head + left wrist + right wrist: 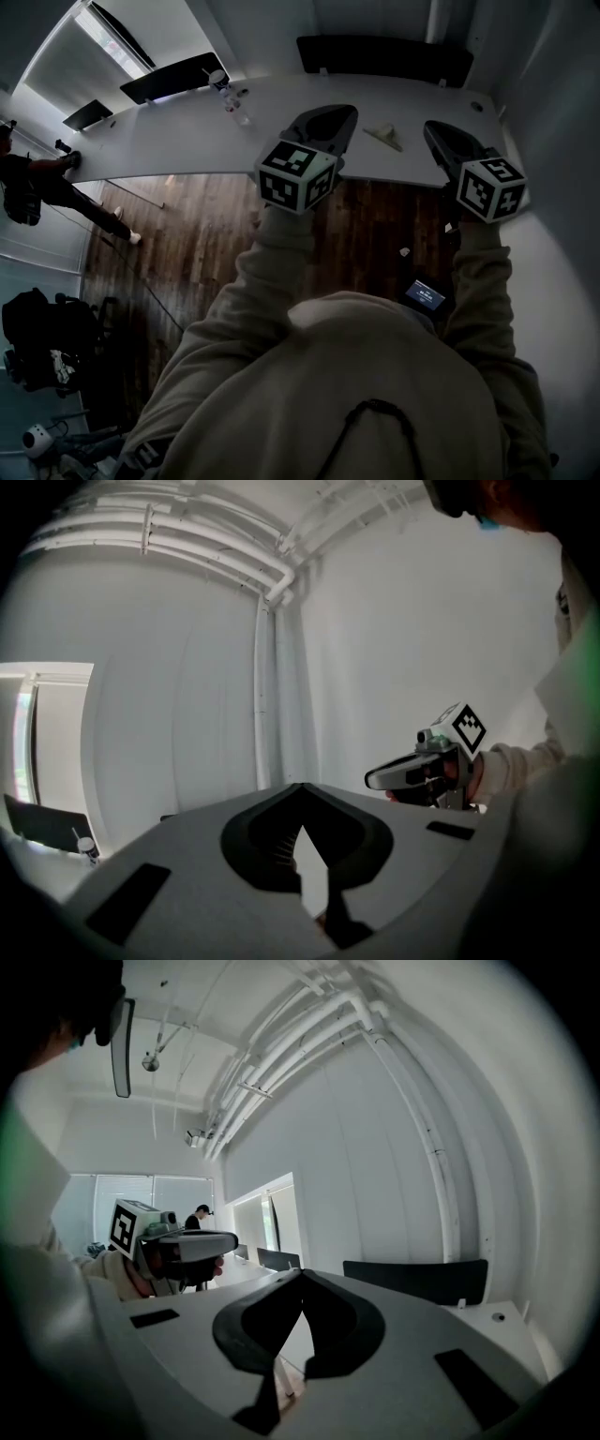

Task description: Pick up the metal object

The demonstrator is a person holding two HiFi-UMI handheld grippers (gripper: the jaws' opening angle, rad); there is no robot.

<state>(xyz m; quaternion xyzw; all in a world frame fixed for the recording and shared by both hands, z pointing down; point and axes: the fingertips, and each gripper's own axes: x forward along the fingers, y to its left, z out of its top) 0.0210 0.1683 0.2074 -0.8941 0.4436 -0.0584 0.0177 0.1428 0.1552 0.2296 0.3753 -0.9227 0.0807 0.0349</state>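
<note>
A small pale angular object (pixel 385 135), which looks like the metal object, lies on the long white table (pixel 187 136) near its front edge. My left gripper (pixel 345 114) is held up to the left of the object, and my right gripper (pixel 431 128) to the right of it. Neither touches the object. In the left gripper view the jaws of the left gripper (pixel 302 787) meet at the tips with nothing between them. The right gripper (pixel 300 1273) looks the same in its own view, shut and empty. Both gripper views point at the walls and ceiling, so the object is hidden there.
A clear bottle (pixel 232 103) and a cup (pixel 217 78) stand on the table's far left part. Dark chair backs (pixel 384 58) line the far side. A person (pixel 28 183) is at the table's left end. Wooden floor (pixel 187 234) lies below.
</note>
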